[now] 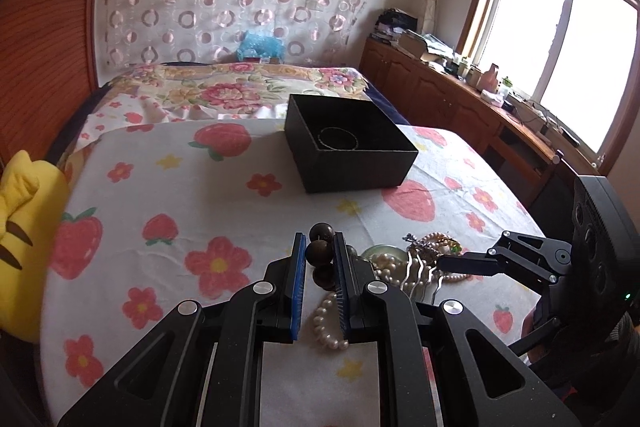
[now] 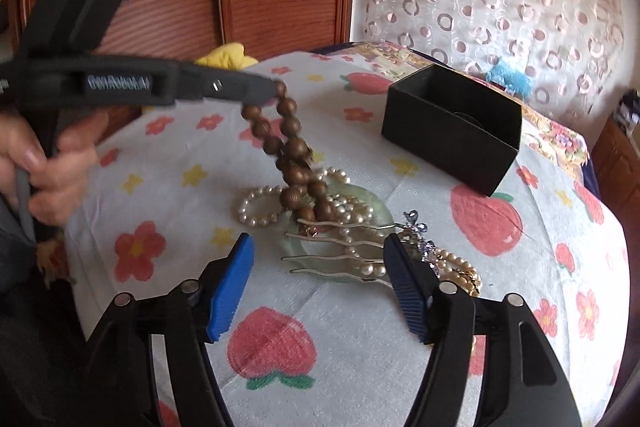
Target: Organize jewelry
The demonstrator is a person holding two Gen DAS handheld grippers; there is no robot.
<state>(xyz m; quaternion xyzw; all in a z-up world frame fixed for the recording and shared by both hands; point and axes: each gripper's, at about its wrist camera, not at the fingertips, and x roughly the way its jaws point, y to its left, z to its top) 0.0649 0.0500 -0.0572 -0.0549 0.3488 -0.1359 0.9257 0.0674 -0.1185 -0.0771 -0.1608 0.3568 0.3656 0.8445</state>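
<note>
My left gripper [image 1: 320, 247] is shut on a brown wooden bead bracelet [image 1: 320, 251]. In the right wrist view that gripper [image 2: 272, 87] lifts the bracelet [image 2: 294, 155], whose lower end still hangs into the jewelry pile. The pile holds a pearl bracelet [image 2: 260, 207], a pale green jade bangle [image 2: 380, 215], a silver hair comb [image 2: 340, 251] and a pearl necklace [image 2: 456, 263]. My right gripper [image 2: 320, 267] is open, low over the comb and bangle. An open black box [image 1: 348, 143] with a thin chain inside stands beyond the pile; it also shows in the right wrist view [image 2: 452, 131].
Everything lies on a strawberry and flower cloth [image 1: 180, 187] over a bed. A yellow plush toy [image 1: 24, 227] sits at the left edge. A wooden cabinet [image 1: 460, 99] with clutter runs under the window on the right.
</note>
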